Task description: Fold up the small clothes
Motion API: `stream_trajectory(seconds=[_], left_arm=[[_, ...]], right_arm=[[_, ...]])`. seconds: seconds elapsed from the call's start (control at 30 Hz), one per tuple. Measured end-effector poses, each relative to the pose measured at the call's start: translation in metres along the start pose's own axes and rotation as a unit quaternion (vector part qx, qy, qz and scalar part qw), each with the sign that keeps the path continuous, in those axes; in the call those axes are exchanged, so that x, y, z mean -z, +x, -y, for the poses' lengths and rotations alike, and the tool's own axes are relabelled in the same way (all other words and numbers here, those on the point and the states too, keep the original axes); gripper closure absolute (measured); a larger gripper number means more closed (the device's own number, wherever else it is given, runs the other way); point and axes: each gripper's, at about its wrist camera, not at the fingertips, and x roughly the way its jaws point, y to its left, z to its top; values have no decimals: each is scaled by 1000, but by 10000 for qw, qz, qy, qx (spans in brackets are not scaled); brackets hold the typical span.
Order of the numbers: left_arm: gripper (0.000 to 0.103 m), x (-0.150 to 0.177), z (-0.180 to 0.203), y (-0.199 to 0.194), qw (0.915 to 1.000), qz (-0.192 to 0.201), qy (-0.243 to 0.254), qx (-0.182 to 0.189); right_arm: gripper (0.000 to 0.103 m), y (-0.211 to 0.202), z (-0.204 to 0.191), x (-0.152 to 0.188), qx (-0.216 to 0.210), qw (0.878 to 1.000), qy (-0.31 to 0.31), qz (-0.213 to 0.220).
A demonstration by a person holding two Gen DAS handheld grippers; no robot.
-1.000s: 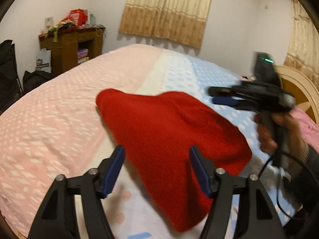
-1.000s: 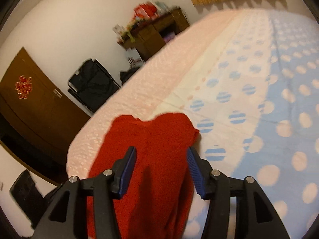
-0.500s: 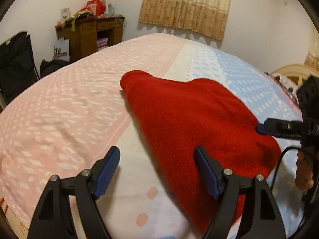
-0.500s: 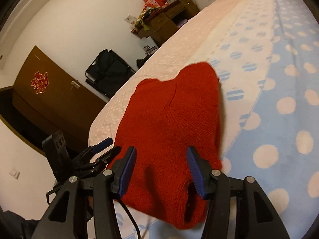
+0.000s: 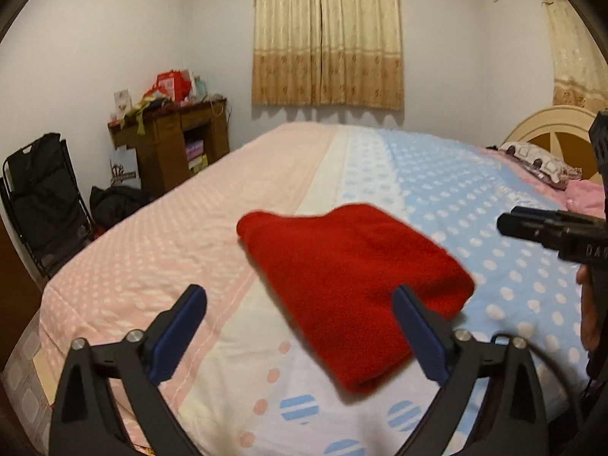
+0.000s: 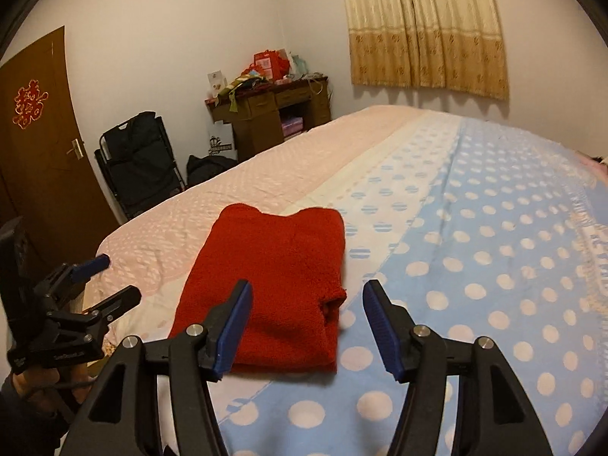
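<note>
Garment (image 5: 353, 285), red and folded, lies flat on the bed (image 5: 475, 197) across the pink, white and blue bands. Left hand-held gripper (image 5: 300, 326) hangs spread and empty before it; right hand-held gripper (image 6: 307, 323) likewise. Beyond stand a cluttered cabinet (image 6: 266, 114), chair (image 6: 140, 159), curtain (image 6: 425, 26), door (image 6: 34, 133).

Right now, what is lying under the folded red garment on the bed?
The red garment lies directly on the bedspread, across its pink, cream and blue dotted bands. Anything between its folded layers or beneath it is covered and cannot be seen.
</note>
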Motion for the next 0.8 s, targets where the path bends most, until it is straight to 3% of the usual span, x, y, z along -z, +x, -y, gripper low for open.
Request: stream_trajectory(seconds=[0.17,0.8], left_arm=[[2,-5,4,-13,9997,171,-31,161],[1,-2,20,-21,9995,245,64,201]], right_arm=[[39,-19,-13,-2,76,9997,-96,195],[37,-38,-16,12,138,9996,42,247]])
